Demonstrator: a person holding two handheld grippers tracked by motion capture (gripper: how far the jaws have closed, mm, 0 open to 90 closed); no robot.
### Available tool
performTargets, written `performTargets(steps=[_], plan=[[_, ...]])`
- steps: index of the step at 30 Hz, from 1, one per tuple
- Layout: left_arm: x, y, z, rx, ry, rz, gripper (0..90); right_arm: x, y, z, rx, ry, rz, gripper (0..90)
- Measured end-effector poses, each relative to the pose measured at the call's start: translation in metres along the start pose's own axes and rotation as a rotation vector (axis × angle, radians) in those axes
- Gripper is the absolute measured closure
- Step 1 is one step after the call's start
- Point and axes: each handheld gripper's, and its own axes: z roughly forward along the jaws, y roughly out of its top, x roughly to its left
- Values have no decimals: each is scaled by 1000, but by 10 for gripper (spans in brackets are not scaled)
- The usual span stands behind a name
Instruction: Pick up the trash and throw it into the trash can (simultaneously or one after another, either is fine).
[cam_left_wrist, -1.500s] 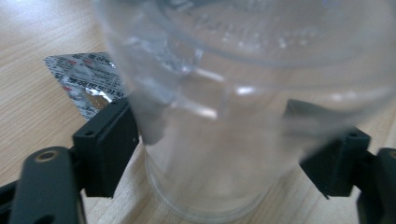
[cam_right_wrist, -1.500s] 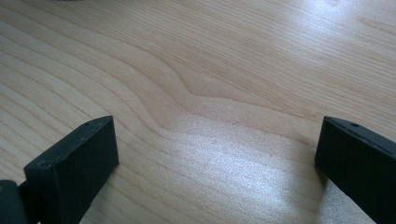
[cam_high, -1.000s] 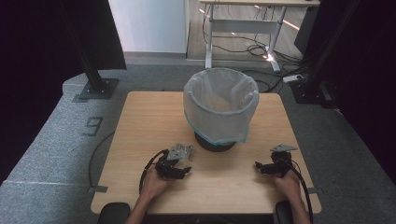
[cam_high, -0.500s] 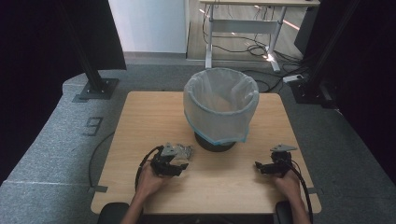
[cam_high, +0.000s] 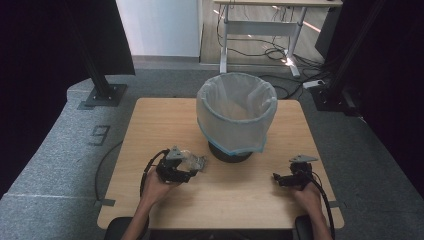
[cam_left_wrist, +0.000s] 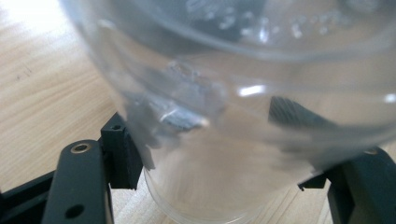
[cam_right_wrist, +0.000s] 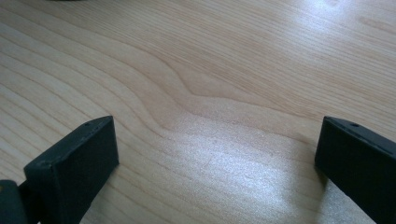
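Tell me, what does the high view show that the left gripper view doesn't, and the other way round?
The high view takes in the lined bin at the middle of the table, both forearms, and the right tongs resting open near the table's right edge. The left gripper view gives the close look: two black pads pressed against the sides of a clear plastic cup, with wood grain visible through its wall. Both share the left tongs, shut on that cup, and the wooden tabletop.
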Motion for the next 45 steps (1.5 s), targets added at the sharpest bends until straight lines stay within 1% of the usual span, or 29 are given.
performTargets(steps=[1, 2, 3, 7, 8, 9, 11, 17, 18, 19, 21, 25, 28, 29, 30, 33, 34, 41, 45], plan=[[1, 4, -2, 3, 3, 5, 322, 0, 0, 0, 0, -1, 0, 0], [1, 4, -2, 3, 3, 5, 322, 0, 0, 0, 0, 0, 0, 0], [1, 8, -4, 3, 3, 8, 322, 0, 0, 0, 0, -1, 1, 0], [3, 15, -7, -2, 3, 7, 323, 0, 0, 0, 0, -1, 1, 0], [4, 19, -9, -1, 3, 9, 323, 0, 0, 0, 0, -2, 2, 0], [4, 19, -9, -1, 3, 9, 322, 0, 0, 0, 0, -2, 2, 0], [5, 25, -12, 1, 2, 15, 323, 0, 0, 0, 0, -2, 3, 0], [6, 34, -16, 3, 6, 24, 323, 1, 0, 0, 1, -2, 2, 0], [7, 39, -18, 7, 8, 32, 323, 1, 0, 0, 1, -3, 2, 0], [7, 39, -18, 7, 8, 32, 323, 1, 0, 0, 1, -3, 2, 0], [7, 45, -21, 4, 6, 36, 323, 1, 0, 0, 1, -2, 3, 0], [8, 51, -24, 4, 8, 44, 324, 1, 0, 0, 0, -2, 2, 0], [9, 59, -28, 1, 7, 51, 324, 1, 0, 0, 0, -3, 2, 0], [9, 59, -28, 1, 7, 51, 324, 1, 0, 0, 0, -3, 2, 0], [9, 64, -31, -2, 4, 51, 324, 1, 0, 0, 0, -3, 2, 0], [10, 67, -33, -4, 2, 51, 324, 1, 0, 0, 0, -3, 2, 0], [11, 71, -36, -6, 1, 52, 324, 1, 0, 0, 0, -3, 2, 0], [14, 81, -44, -11, -12, 49, 324, 1, 0, 0, 0, -3, 3, 0], [15, 86, -47, -10, -12, 50, 325, 1, 0, 0, 0, -3, 3, 0]])
